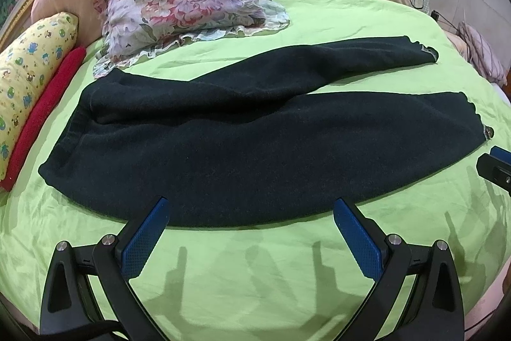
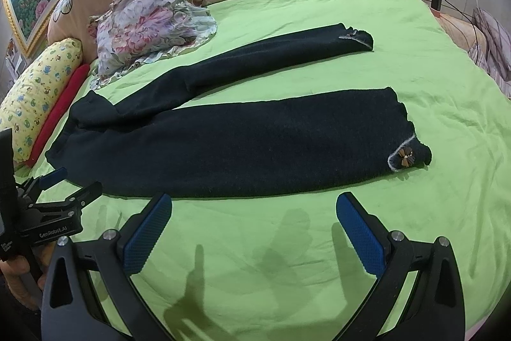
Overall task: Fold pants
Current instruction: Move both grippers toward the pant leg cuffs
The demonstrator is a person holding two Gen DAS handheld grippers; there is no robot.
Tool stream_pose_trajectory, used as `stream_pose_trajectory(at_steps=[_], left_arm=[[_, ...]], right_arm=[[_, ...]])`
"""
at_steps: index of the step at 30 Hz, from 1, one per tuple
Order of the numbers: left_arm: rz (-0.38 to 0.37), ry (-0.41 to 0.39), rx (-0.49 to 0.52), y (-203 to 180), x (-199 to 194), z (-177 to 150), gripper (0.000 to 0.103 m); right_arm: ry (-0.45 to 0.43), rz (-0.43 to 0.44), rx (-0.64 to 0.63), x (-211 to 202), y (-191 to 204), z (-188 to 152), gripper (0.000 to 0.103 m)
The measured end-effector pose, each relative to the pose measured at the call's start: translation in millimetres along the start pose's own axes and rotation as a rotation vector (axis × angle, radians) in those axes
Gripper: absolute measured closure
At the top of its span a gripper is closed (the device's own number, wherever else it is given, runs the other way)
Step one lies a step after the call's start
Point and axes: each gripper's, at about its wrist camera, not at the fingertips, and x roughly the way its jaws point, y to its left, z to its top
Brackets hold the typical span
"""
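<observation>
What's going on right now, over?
Left gripper and right gripper open, empty, short of pants. Dark pants flat on green sheet, legs apart, unfolded. Floral cloth beyond, clear.

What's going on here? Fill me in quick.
A person holds a two-finger gripper in each hand above a bed with a lime-green sheet. A pair of dark navy fleece pants lies spread flat, legs apart, not yet folded. The left gripper and right gripper both hover open at the near edge of the pants, gripping nothing. A floral ruffled garment lies beyond the pants.
</observation>
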Motion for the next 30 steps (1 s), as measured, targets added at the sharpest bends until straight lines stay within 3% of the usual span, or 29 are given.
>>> stream_pose_trajectory(at_steps=[30], left_arm=[[-0.055, 0.011, 0.009, -4.1, 1.4, 2.9, 0.000]], right_arm=[[0.005, -0.007, 0.009, 2.7, -2.4, 4.7, 0.000]])
